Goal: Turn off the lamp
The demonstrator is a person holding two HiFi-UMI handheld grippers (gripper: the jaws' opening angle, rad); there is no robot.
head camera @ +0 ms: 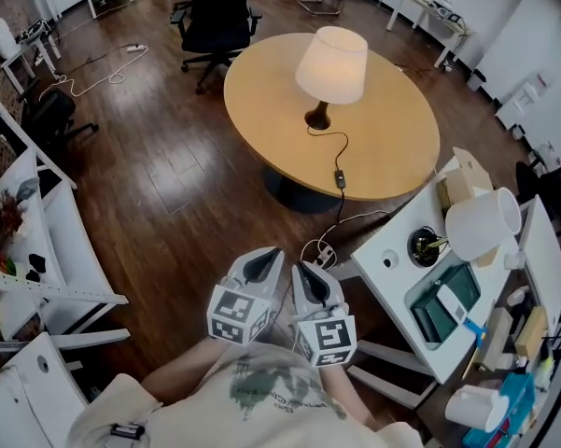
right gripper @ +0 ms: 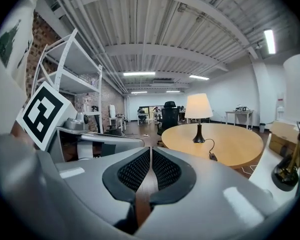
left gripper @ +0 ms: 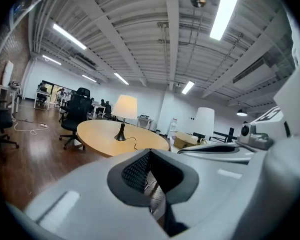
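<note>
A lit lamp (head camera: 331, 63) with a cream shade and dark base stands on the round wooden table (head camera: 392, 138). Its black cord runs to an inline switch (head camera: 339, 179) near the table's front edge. My left gripper (head camera: 261, 269) and right gripper (head camera: 313, 283) are held side by side close to my body, well short of the table, both shut on nothing. In the left gripper view the lamp (left gripper: 125, 106) is far beyond the left gripper (left gripper: 150, 156). In the right gripper view the lamp (right gripper: 198, 106) and switch (right gripper: 212, 156) lie far ahead of the right gripper (right gripper: 150, 151).
A white desk (head camera: 392, 250) at the right carries a second, unlit white lamp (head camera: 481, 222), a cardboard box and small items. White shelving (head camera: 37, 241) stands at the left. A black office chair (head camera: 215, 17) is behind the table. A power strip (head camera: 319, 250) lies on the wooden floor.
</note>
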